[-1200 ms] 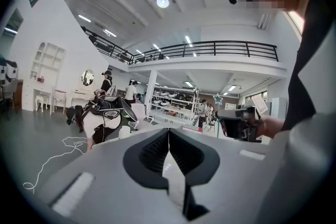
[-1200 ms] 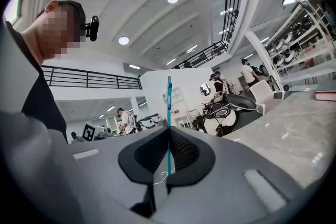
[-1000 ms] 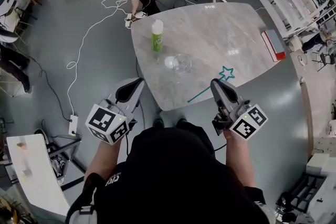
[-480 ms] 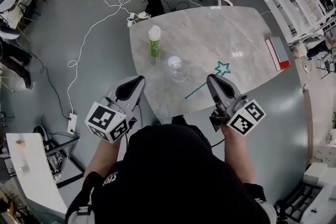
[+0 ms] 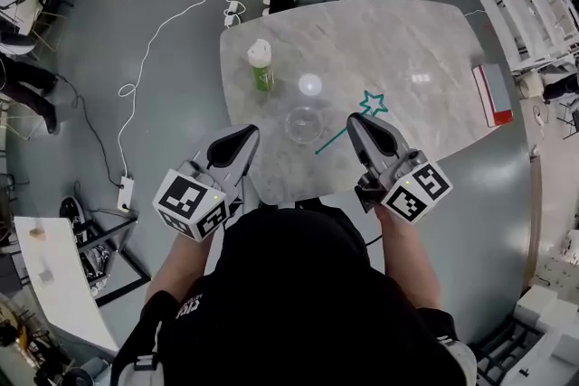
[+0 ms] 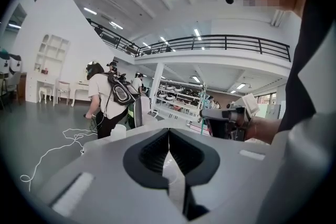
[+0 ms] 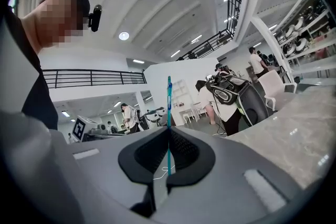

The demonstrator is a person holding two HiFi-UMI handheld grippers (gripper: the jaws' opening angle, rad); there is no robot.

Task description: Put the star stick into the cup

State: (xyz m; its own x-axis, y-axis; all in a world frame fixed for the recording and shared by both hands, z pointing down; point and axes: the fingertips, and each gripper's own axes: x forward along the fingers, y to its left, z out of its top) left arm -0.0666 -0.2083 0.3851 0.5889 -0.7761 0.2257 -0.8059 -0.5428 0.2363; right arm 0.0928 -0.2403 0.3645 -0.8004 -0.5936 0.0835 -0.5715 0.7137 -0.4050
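Progress since a second ago: your right claw [image 5: 355, 122], clamped shut on the thin teal star-topped stick [image 5: 331, 141], has carried it left, so its lower tip now sits just right of the clear glass cup [image 5: 305, 124] on the grey marble bench [image 5: 407, 41]; insertion looks close. Your left claw [image 5: 251, 133] is closed, empty. Count one stick, one cup, one green bottle [image 5: 261, 68], one red-edged box [image 5: 495, 93].

A green bottle [image 5: 261, 68] and a red-edged box [image 5: 494, 95] rest on the marble table [image 5: 416, 41].
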